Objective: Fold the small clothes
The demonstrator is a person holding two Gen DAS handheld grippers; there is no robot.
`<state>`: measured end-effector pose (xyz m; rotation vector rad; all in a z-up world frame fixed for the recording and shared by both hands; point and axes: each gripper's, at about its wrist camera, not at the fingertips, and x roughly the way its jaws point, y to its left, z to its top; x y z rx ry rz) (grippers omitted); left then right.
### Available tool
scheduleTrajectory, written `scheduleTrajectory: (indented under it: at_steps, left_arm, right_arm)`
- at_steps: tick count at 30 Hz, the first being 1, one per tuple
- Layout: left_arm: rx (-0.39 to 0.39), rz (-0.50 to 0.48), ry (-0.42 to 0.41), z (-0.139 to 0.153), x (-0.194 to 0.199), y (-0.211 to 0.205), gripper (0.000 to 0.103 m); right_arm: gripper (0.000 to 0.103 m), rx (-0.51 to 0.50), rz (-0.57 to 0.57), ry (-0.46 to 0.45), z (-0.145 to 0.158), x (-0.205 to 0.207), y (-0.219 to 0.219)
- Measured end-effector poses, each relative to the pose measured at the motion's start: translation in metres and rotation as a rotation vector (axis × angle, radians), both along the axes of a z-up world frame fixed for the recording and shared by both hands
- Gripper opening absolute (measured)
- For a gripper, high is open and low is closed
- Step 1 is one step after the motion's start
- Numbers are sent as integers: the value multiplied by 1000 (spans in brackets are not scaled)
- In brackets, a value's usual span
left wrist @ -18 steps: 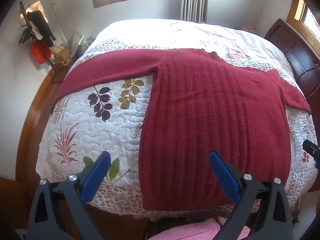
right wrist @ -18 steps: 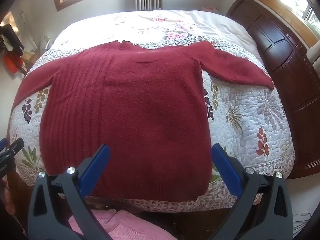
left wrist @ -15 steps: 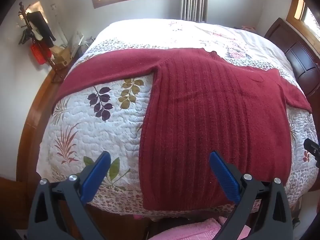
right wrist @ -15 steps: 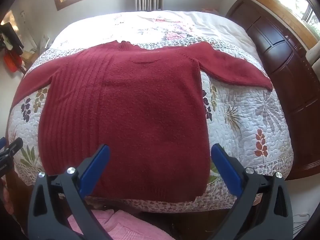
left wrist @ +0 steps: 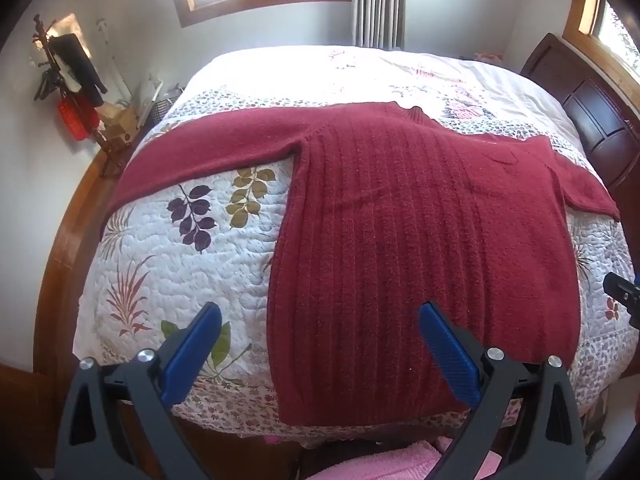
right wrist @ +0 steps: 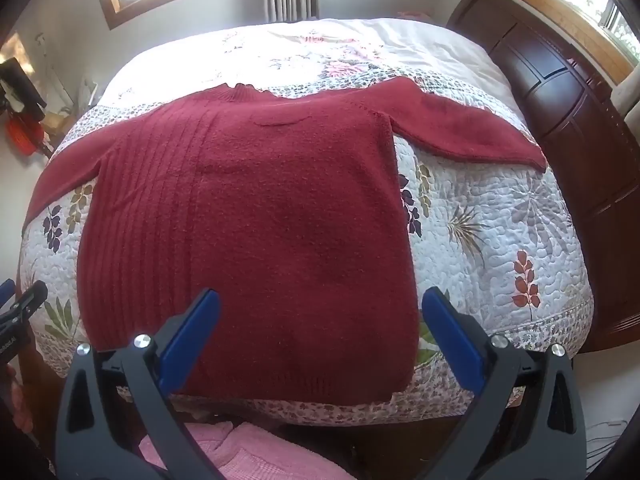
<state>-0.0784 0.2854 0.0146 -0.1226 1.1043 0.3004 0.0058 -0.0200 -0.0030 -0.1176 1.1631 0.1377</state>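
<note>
Sweater (right wrist: 256, 220) left cuff cut off, pink cloth (right wrist: 224, 454) half-hidden

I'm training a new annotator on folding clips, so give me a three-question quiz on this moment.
1. True or false: the red sweater lies spread flat on the quilt, both sleeves out to the sides.
2. Which gripper holds fabric? A) left gripper B) right gripper C) neither
3. Fill in: the sweater's bottom hem lies at the bed edge ____ to the grippers (nearest/farthest).

Key: 1 true. 2 C, both are open and clear of the cloth. 3 nearest.
</note>
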Motion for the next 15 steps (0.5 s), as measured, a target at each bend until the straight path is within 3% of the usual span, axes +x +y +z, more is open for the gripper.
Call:
scheduleTrajectory:
  at_steps: [15]
  left_arm:
    - [-8,8,8,-2,6,-2,99]
  right_arm:
    - [100,10,5,0,-3,1,-3]
